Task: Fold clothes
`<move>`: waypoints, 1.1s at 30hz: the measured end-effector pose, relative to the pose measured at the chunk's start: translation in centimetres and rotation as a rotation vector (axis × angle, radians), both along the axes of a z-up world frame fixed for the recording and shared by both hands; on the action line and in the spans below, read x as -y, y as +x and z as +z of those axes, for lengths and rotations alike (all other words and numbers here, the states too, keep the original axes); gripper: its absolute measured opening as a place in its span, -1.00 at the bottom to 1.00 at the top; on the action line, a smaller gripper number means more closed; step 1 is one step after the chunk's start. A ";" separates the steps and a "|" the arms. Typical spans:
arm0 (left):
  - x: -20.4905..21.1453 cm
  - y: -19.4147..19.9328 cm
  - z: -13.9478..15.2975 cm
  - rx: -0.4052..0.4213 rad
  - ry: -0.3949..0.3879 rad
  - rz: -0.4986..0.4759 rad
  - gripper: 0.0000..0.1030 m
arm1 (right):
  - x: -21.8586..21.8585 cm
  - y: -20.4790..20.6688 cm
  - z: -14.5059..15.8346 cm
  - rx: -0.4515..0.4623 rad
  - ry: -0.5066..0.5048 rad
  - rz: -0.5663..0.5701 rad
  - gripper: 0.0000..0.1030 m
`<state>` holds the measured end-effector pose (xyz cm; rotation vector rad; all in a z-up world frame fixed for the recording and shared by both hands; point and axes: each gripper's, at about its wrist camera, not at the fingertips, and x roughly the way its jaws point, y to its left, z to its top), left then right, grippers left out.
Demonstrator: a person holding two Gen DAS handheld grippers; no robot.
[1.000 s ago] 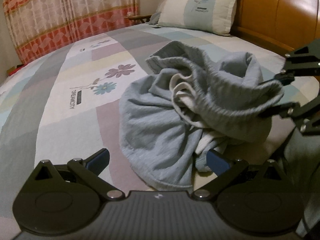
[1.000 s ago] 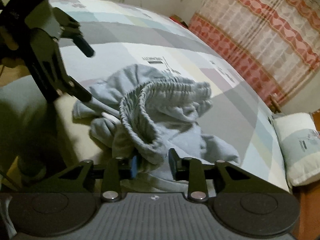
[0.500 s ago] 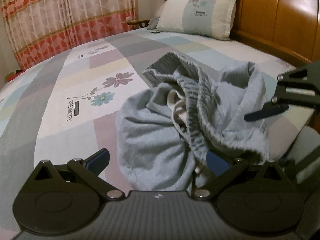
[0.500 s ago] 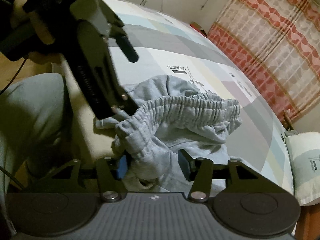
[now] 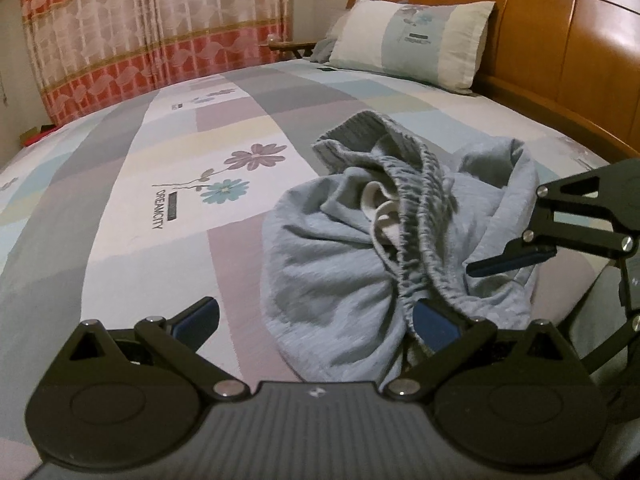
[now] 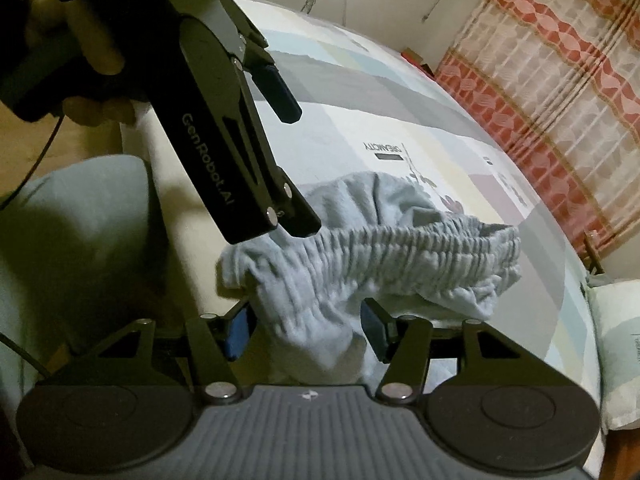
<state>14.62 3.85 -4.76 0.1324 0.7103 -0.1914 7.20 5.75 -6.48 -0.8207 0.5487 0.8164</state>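
Clothes: grey sweatpants (image 5: 360,256) lie crumpled near the bed's (image 5: 120,200) edge.
Left hand-held gripper (image 5: 316,320): jaws spread wide, one finger beside the waistband (image 6: 420,240).
Right hand-held gripper (image 6: 306,330): jaws apart, fabric between them, not clamped.
Pillow (image 5: 408,44): at the headboard (image 5: 560,40).
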 end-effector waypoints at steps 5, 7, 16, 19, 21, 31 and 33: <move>-0.5 -0.5 0.3 0.009 -0.008 0.001 0.99 | -0.9 -0.1 -0.3 -0.001 -0.007 -0.014 0.21; -0.7 -0.7 0.4 0.014 -0.011 0.002 0.99 | -1.2 -0.1 -0.8 0.004 -0.032 -0.033 0.21; -1.6 -1.5 0.8 0.021 -0.022 0.021 0.99 | 0.5 -0.5 0.1 0.033 -0.055 -0.100 -0.54; -1.5 -1.6 0.8 0.021 -0.024 0.020 0.99 | 2.8 0.6 2.6 0.066 -0.015 -0.163 -0.56; -1.1 -1.5 0.8 0.018 -0.020 0.014 0.99 | 4.8 2.3 3.9 0.082 0.006 -0.230 -0.56; 2.6 -0.2 0.9 0.018 -0.018 -0.069 0.99 | 15.3 10.6 8.4 0.110 0.109 -0.588 -0.57; 3.3 0.1 1.0 0.019 -0.019 -0.085 0.99 | 17.3 11.6 7.9 0.082 0.121 -0.637 -0.57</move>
